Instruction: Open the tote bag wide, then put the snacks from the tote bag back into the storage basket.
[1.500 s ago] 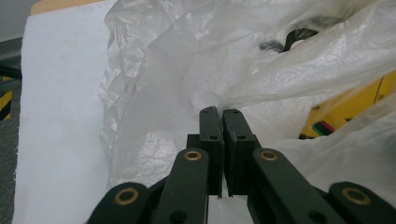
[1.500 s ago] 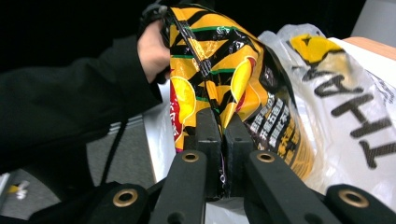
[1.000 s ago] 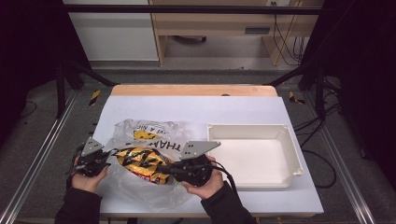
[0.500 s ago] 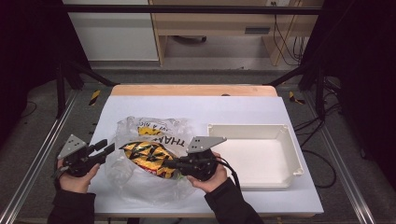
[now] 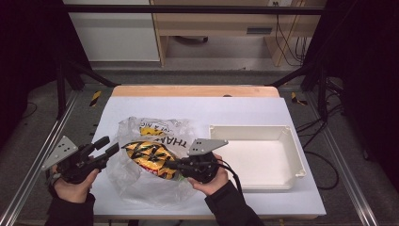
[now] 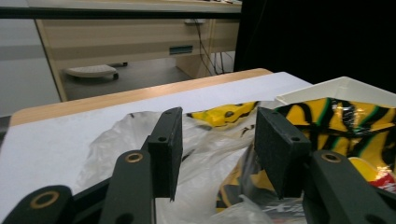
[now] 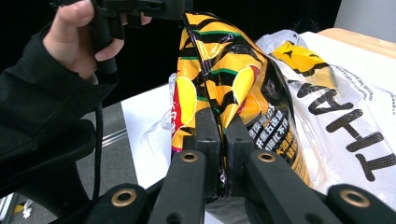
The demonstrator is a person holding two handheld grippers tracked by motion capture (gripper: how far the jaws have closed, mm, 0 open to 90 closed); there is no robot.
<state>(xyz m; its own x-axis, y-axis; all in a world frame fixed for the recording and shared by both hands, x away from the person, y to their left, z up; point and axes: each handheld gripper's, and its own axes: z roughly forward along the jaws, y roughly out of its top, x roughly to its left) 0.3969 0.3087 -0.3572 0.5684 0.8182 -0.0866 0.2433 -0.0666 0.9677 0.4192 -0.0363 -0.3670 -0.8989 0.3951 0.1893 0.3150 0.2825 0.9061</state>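
Since a second ago the left gripper (image 5: pixel 109 147) has opened and drawn back from the light, crinkly, slippery chip bag (image 5: pixel 153 158), whose edge the right gripper (image 7: pixel 222 140) pinches beside the tray (image 5: pixel 291 155).

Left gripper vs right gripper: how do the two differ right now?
The left gripper stands with its jaws apart, having just been opening, with nothing pressed between them; the right gripper is shut on the yellow-and-black striped snack bag. The left gripper hangs beside the clear crinkled plastic bag, off the snack bag; the right gripper holds the snack bag's edge. Both are black, two-jawed and hand-held.
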